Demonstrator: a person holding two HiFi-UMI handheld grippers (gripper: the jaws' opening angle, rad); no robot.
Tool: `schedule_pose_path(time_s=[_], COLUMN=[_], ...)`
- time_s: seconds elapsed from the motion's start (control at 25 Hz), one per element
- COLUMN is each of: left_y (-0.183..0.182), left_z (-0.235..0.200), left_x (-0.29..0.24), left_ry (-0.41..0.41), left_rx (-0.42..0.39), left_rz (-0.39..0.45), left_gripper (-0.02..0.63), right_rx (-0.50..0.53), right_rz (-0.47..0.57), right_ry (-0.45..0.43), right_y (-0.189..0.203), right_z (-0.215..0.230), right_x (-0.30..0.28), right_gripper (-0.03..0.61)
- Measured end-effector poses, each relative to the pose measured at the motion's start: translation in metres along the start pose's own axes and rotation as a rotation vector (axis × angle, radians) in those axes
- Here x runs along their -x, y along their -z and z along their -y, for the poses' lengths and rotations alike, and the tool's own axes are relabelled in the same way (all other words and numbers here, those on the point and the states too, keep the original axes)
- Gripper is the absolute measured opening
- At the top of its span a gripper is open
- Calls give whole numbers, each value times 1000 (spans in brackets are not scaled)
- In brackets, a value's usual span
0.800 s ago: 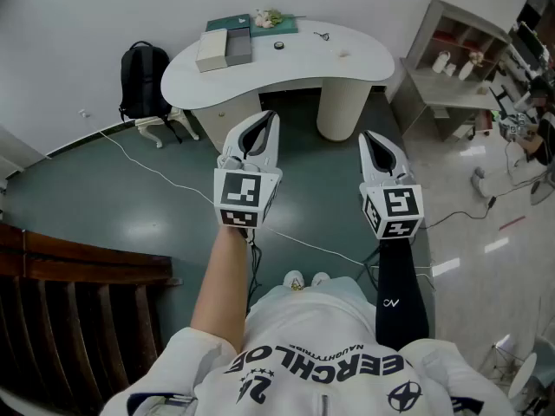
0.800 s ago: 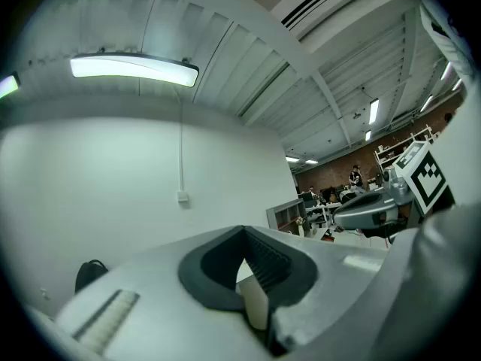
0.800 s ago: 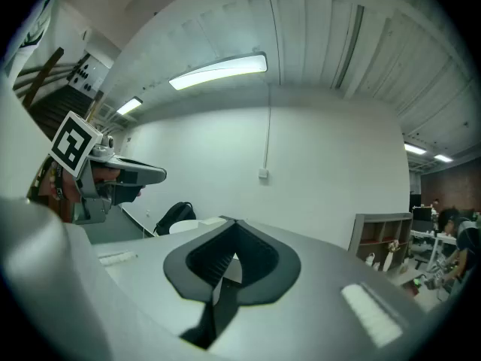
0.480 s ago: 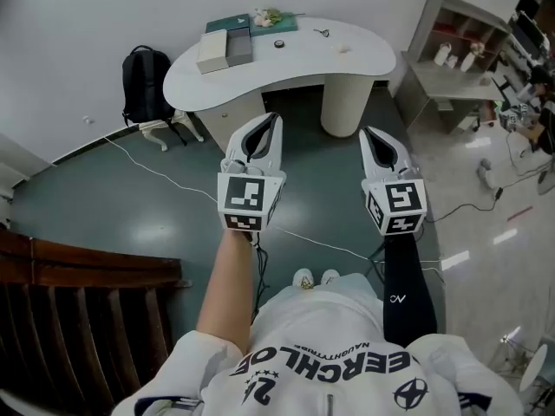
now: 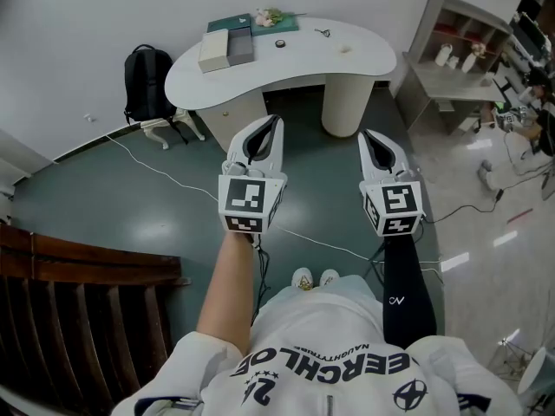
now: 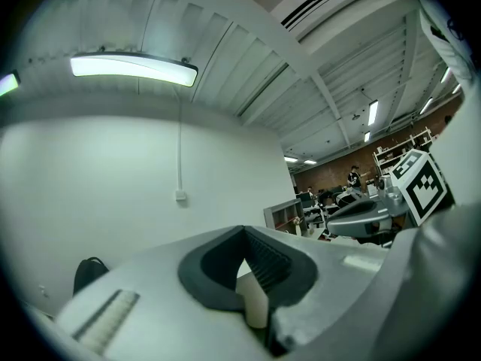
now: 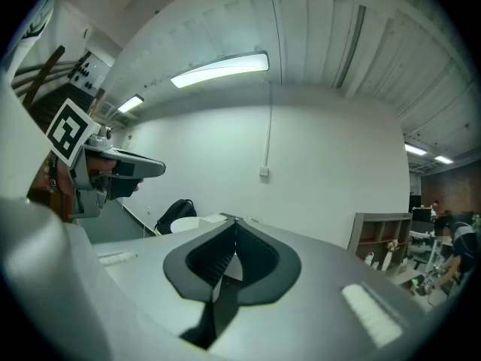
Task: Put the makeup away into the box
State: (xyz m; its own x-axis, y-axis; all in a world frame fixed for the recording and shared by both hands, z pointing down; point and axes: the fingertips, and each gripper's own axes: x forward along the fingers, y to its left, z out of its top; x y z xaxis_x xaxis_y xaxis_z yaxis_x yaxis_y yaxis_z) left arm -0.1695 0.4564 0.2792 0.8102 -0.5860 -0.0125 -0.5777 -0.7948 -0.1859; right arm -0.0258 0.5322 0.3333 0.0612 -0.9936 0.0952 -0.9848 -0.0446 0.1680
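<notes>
Head view: the left gripper and the right gripper are held level side by side above the green floor, both pointing toward a white curved counter that stands well apart from them. The box sits at the counter's left end. To its right, a few small items of makeup lie scattered on the top, too small to tell apart. A black backpack leans by the wall left of the counter.

Left gripper view: the left gripper has its jaws pressed together at the tips, with nothing pinched. Neither the makeup nor the box can be made out here.

Right gripper view: the right gripper has its jaws pressed together and empty. The counter shows far beyond them, just left of the jaw tips, with the backpack beside it.
</notes>
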Motion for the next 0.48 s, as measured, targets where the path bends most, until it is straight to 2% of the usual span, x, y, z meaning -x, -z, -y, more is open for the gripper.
schedule_pose_path(time_s=[0.32, 0.48], left_y=[0, 2], left_z=[-4, -7], left_x=[1, 2], left_ry=[0, 3], left_rx=[16, 19], left_rz=[-3, -1], left_gripper=[0, 0], right_rx=[7, 6], right_rz=[-7, -5], right_ry=[7, 10], right_y=[0, 0], right_z=[-1, -3], right_x=[3, 0], right_gripper=[32, 55])
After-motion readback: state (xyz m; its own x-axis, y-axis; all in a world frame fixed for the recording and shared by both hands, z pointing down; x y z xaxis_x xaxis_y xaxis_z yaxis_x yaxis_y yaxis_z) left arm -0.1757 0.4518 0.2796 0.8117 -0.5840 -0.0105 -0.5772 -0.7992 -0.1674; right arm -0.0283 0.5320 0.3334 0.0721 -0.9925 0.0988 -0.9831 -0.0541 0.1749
